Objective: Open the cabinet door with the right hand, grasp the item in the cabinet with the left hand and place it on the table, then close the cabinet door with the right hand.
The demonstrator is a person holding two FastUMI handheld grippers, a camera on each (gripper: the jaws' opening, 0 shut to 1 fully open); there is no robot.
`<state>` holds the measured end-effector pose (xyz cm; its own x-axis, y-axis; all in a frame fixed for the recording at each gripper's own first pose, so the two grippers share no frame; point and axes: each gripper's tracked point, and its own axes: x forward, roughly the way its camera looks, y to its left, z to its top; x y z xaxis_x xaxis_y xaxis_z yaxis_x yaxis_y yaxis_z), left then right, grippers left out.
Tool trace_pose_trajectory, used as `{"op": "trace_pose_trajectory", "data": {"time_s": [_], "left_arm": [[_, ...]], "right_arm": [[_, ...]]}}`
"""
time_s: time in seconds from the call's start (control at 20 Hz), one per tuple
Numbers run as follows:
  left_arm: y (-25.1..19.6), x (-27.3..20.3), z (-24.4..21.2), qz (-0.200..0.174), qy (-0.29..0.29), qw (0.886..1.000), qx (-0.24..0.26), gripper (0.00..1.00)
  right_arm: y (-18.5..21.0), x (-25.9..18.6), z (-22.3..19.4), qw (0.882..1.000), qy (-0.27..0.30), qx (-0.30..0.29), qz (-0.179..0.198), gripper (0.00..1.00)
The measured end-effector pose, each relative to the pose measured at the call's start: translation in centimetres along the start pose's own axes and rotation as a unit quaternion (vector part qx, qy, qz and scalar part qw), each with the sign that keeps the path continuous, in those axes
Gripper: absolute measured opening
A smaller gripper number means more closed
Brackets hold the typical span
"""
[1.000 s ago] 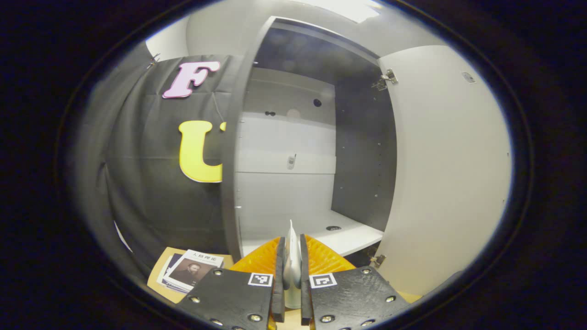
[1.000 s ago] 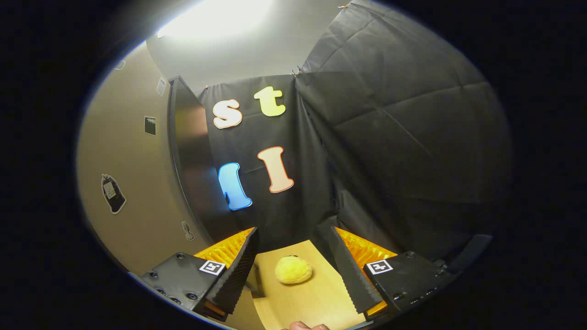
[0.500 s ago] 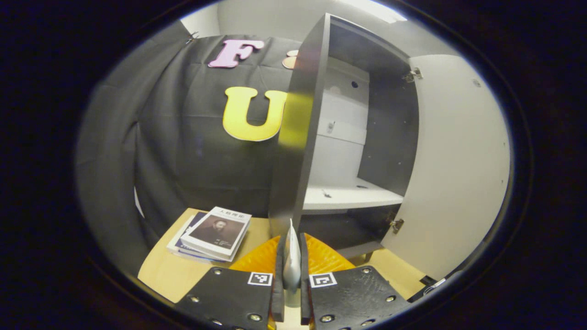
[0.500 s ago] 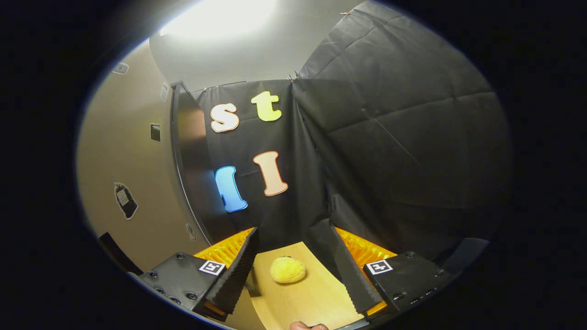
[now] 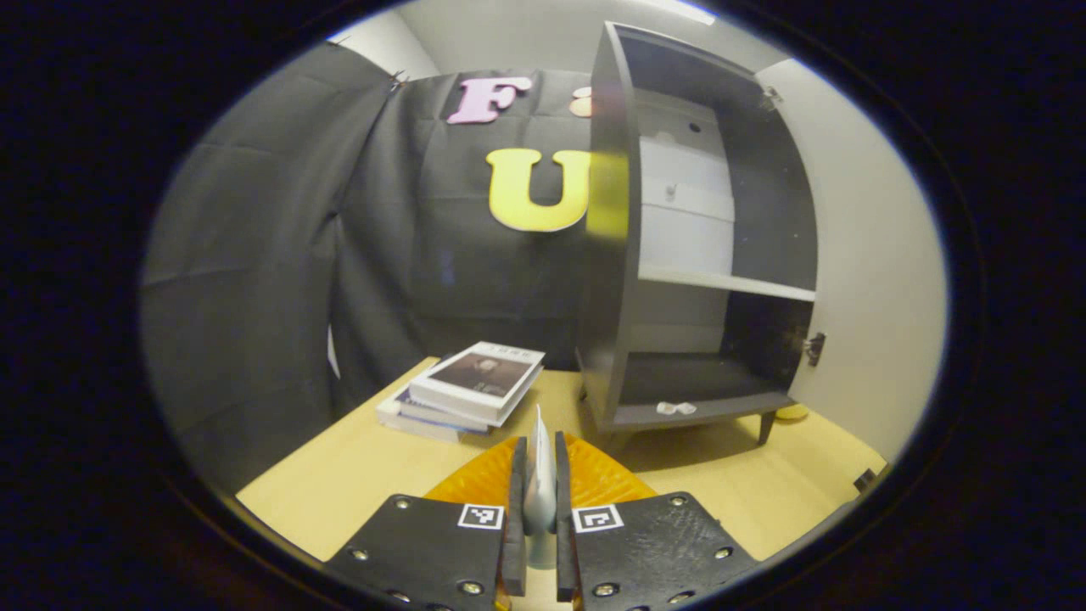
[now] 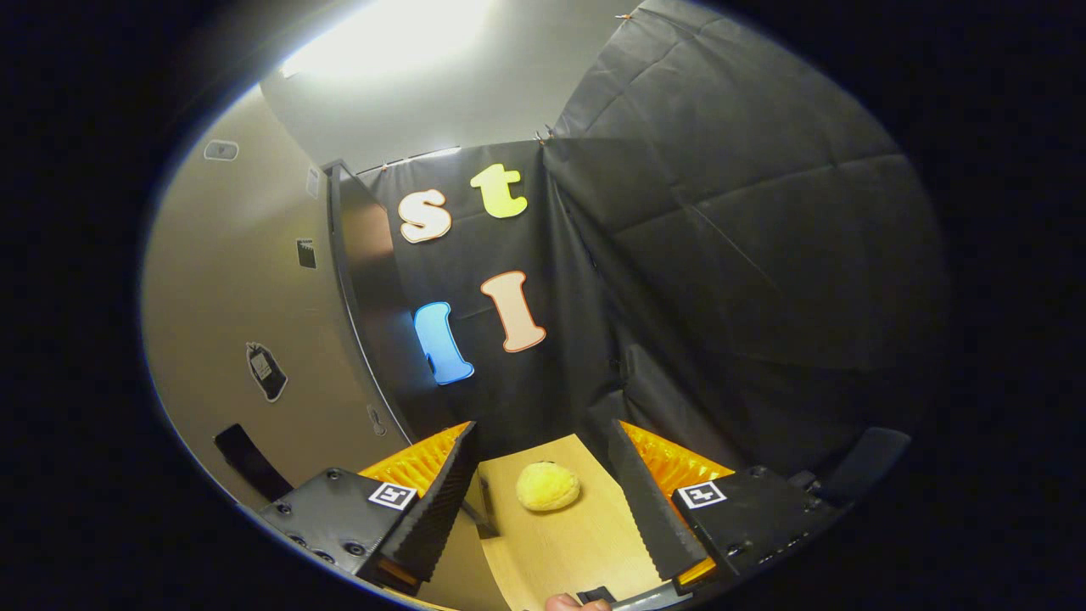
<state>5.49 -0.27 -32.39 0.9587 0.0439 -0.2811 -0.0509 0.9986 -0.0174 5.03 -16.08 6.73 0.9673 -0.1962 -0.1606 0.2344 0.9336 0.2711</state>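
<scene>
My left gripper [image 5: 540, 448] is shut on a thin white item [image 5: 540, 501] that stands upright between its fingers, low over the wooden table [image 5: 339, 484]. Beyond it to the right stands the dark grey cabinet [image 5: 609, 255]. Its pale door [image 5: 874, 280] is swung open, and its white shelf [image 5: 721, 284] is bare. In the right gripper view my right gripper [image 6: 541, 428] is open with nothing between its fingers. It sits beside the outer face of the cabinet door [image 6: 237, 314], whose black handle [image 6: 246, 450] is at the lower left.
A stack of books [image 5: 467, 392] lies on the table left of the cabinet. A small white scrap [image 5: 676, 408] rests on the cabinet floor. A yellow round object [image 6: 548, 486] sits on the table ahead of the right gripper. A fingertip [image 6: 567, 602] shows at the bottom edge.
The left gripper has drawn back out of the cabinet and down toward the table, still holding the white item. The right gripper has barely shifted.
</scene>
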Motion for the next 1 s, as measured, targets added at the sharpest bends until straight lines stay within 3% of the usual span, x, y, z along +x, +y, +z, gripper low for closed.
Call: {"op": "trace_pose_trajectory", "data": {"time_s": [0.05,0.15,0.25,0.4,0.5,0.55,0.6,0.65,0.75,0.9,1.0], "left_arm": [[0.3,-0.1,-1.2,0.01,0.0,1.0,-0.008,0.15],[0.9,0.3,-3.0,0.023,-0.005,1.0,-0.017,0.15],[0.8,0.5,-3.4,0.016,-0.019,0.999,-0.025,0.16],[1.0,2.0,-3.7,0.002,-0.037,0.999,0.013,0.17],[0.8,2.6,-4.4,-0.01,-0.042,0.999,0.027,0.2],[0.5,2.9,-4.9,-0.017,-0.042,0.999,0.025,0.16],[0.4,2.9,-5.5,-0.018,-0.039,0.999,0.023,0.16],[0.6,3.0,-6.4,-0.019,-0.033,0.999,0.02,0.16],[0.5,3.0,-7.4,-0.02,-0.024,0.999,0.01,0.16],[0.9,3.0,-8.7,-0.014,-0.009,1.0,0.015,0.13],[0.7,2.8,-9.3,-0.018,-0.003,1.0,0.009,0.17]], "right_arm": [[-0.5,-0.3,-0.1,1.0,0.002,-0.005,-0.004,0.96],[-1.7,-0.7,-0.1,0.999,0.003,-0.028,-0.024,0.92],[-2.1,-0.5,0.0,0.998,0.002,-0.047,-0.033,0.92],[-1.7,-0.2,-0.1,0.999,-0.013,-0.035,-0.036,0.96],[-0.3,0.3,-1.3,0.999,-0.003,-0.029,-0.023,0.93],[-0.8,0.3,-1.8,0.999,0.004,-0.038,-0.033,0.93],[-1.8,0.3,-1.5,0.997,-0.001,-0.047,-0.059,0.96],[-2.0,0.2,-0.8,0.996,-0.012,-0.054,-0.067,0.92],[-1.7,0.2,0.4,0.995,-0.03,-0.059,-0.071,0.96],[-1.3,0.5,0.0,0.995,-0.024,-0.064,-0.071,0.92],[-1.2,0.7,-1.2,0.995,-0.01,-0.064,-0.071,0.92]]}}
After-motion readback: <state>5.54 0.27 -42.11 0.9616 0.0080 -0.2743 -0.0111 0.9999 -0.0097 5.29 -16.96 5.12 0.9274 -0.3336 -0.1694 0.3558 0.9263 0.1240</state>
